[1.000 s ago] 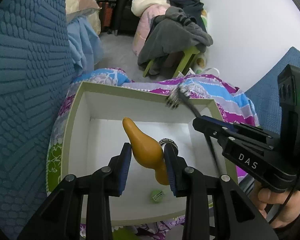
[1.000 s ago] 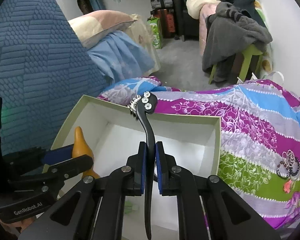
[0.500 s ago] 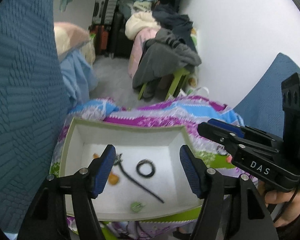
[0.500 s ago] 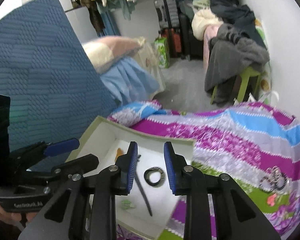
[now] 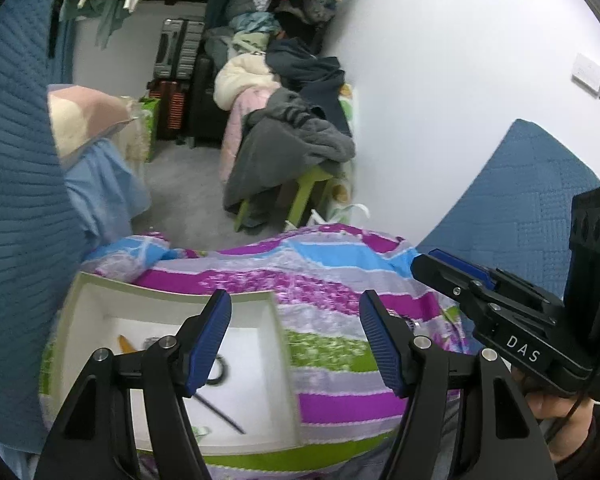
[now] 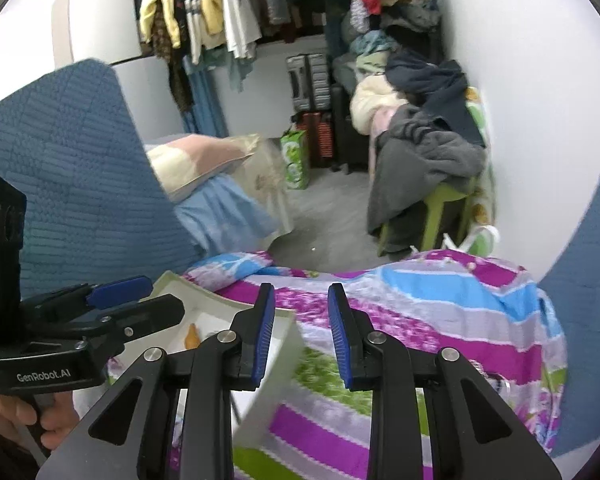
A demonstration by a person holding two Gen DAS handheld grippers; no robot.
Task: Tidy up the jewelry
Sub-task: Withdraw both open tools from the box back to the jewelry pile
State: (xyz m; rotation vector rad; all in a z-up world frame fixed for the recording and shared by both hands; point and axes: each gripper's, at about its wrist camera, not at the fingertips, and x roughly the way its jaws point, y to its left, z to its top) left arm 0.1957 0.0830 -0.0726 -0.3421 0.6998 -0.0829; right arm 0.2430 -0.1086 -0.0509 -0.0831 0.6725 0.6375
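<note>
Left gripper (image 5: 295,338) spread wide, jaws empty, held above the box (image 5: 278,344) and quilt (image 5: 332,276). Right gripper (image 6: 301,336) parted a little, nothing between the blue pads (image 6: 265,334), over the box's right wall. Both sets of jaws opened within the last second, now steady. In the box: amber clip (image 5: 125,345), dark ring (image 5: 219,372), black hairpin (image 5: 220,414), small green piece (image 5: 202,432). More jewelry (image 6: 496,380) loose on the quilt, right of the box

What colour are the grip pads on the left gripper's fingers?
Blue ribbed pads on black fingers; the left wrist view shows them best.
</note>
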